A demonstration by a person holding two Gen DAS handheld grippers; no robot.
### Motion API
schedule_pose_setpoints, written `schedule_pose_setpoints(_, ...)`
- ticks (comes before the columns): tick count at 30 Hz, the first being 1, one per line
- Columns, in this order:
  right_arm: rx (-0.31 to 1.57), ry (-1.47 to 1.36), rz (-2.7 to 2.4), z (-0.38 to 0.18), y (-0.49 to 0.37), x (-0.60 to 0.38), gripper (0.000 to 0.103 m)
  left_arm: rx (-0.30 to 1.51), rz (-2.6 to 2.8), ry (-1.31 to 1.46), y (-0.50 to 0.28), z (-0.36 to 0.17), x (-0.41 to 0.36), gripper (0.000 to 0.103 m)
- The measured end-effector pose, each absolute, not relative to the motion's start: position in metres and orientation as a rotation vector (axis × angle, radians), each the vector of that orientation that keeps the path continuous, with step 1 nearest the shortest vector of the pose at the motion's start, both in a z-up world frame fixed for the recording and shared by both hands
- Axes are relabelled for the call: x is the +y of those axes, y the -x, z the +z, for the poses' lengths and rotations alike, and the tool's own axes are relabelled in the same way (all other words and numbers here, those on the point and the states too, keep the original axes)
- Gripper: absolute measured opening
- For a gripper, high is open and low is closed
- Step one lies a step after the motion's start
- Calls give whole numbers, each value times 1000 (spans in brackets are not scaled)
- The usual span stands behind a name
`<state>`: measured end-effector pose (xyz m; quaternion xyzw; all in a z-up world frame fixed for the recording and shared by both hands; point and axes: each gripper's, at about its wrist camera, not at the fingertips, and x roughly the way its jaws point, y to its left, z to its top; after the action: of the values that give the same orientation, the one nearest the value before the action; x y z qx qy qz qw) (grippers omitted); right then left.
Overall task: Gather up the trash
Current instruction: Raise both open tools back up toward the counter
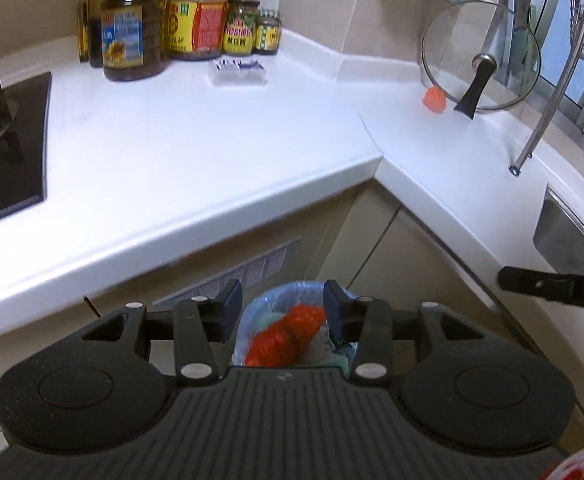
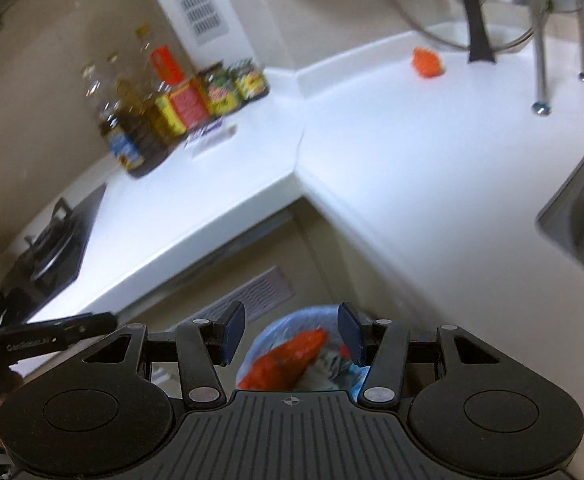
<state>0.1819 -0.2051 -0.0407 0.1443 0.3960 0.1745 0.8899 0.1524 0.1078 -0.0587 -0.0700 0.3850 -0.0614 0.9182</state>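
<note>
Broad bare worktop (image 1: 196,152) out to its inner corner edge. Bin (image 1: 260,308) below on floor, probably holding orange trash (image 1: 288,334). Left gripper (image 1: 284,304) and right gripper (image 2: 292,330) above bin, angled down, spread, empty.

left gripper (image 1: 283,312) — black, blue pads | silver screws | ribbed base

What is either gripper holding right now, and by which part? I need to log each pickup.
Nothing. The left gripper and right gripper are both open and empty above the trash bin; the orange scrap lies untouched on the counter.
</note>
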Motion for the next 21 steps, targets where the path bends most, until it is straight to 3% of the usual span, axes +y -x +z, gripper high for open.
schedule_pose_setpoints(13,733,-258,290,-21,-250,-271,53,711,38,156,-185,-28,117,47)
schedule_pose_setpoints(18,704,-231,265,-22,-292,-293,74,689,122,177,-206,-22,119,52)
schedule_pose_setpoints(21,694,-202,262,-23,-318,-301,77,682,169,173,-219,-20,118,61)
